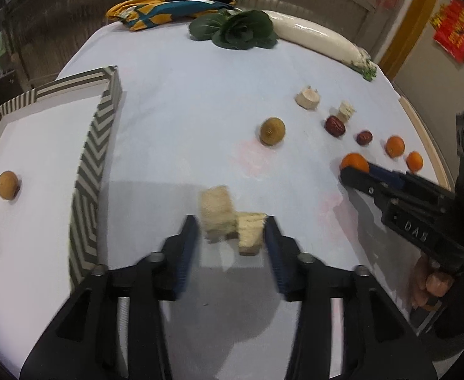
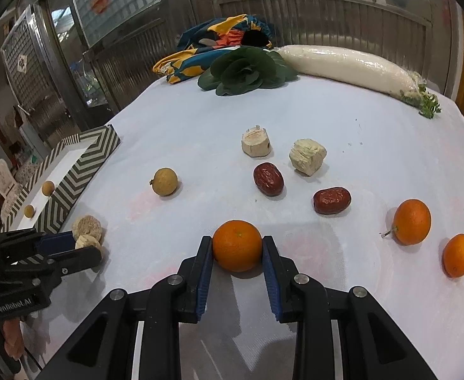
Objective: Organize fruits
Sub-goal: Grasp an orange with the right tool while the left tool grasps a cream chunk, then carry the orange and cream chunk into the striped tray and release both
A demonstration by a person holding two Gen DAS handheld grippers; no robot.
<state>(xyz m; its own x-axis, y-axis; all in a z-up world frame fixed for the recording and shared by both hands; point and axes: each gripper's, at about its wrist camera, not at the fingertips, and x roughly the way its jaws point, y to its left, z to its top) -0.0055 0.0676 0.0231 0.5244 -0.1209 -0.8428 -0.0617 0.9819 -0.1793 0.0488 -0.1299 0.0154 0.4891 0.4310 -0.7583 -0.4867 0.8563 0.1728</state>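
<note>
My left gripper (image 1: 232, 224) is open around two pale beige chunks (image 1: 232, 221) on the white tablecloth; the right pad touches one chunk, the left pad stands apart. My right gripper (image 2: 237, 245) is shut on an orange (image 2: 237, 245) resting on the table; it also shows in the left wrist view (image 1: 354, 162). Two more oranges (image 2: 411, 221) (image 2: 458, 255) lie at the right. Two red dates (image 2: 268, 179) (image 2: 331, 200), a longan (image 2: 164, 181) and two more beige chunks (image 2: 255, 143) (image 2: 307, 156) lie mid-table. The striped tray (image 1: 87, 164) at left holds two longans (image 1: 7, 185).
A leafy green vegetable (image 2: 244, 71), a long white radish (image 2: 349, 66) and a colourful cloth bag (image 2: 219, 41) lie along the far edge. The table's right edge (image 1: 422, 126) runs beside the oranges. Metal shutters stand behind the table.
</note>
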